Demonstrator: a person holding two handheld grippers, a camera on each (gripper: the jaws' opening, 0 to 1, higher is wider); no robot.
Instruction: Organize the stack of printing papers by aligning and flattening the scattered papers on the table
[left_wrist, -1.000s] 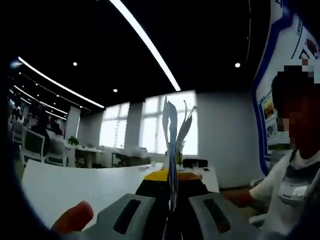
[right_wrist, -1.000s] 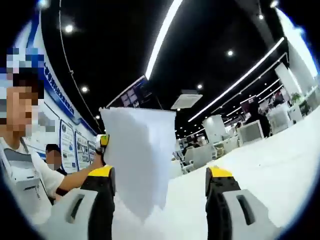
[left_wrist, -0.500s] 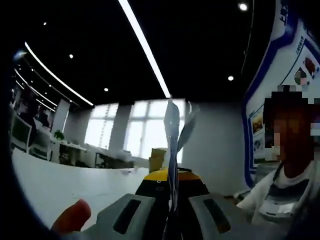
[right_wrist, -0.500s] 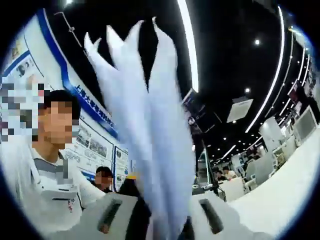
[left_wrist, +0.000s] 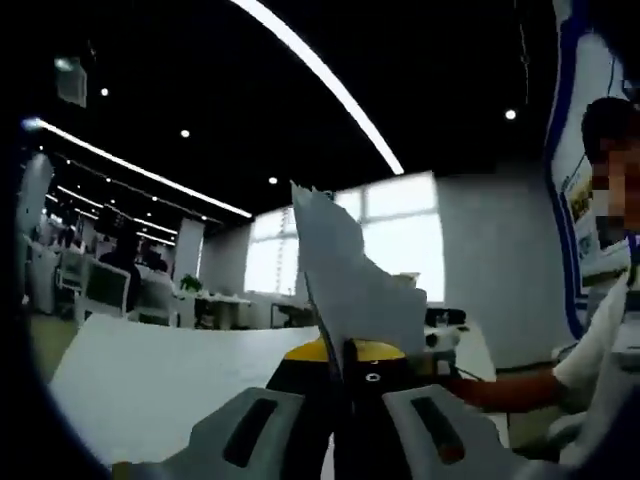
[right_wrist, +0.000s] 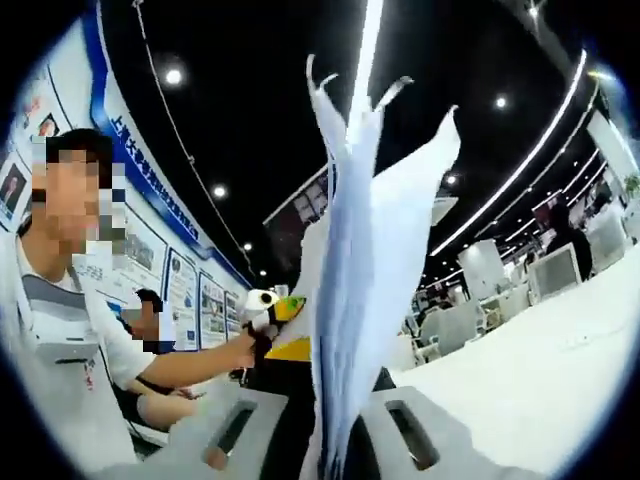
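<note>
A stack of white printing papers (left_wrist: 352, 278) stands on edge, held up off the white table (left_wrist: 150, 385). My left gripper (left_wrist: 340, 358) is shut on the stack's edge, its yellow-tipped grey jaws pressed against the sheets. In the right gripper view the same papers (right_wrist: 355, 250) fan upward, their top corners splayed apart and uneven. My right gripper (right_wrist: 335, 375) is shut on them low down. Behind the sheets a person's hand holds the left gripper (right_wrist: 270, 304).
The person (right_wrist: 60, 330) in a white shirt sits close on one side, an arm (left_wrist: 500, 390) stretched toward the papers. The white table (right_wrist: 540, 370) spreads wide beyond the stack. Office desks and chairs (left_wrist: 100, 290) stand far back.
My right gripper, open beside the sheet a second ago, has shut on the papers. The left gripper stays shut on them. Both views have swung with the hands.
</note>
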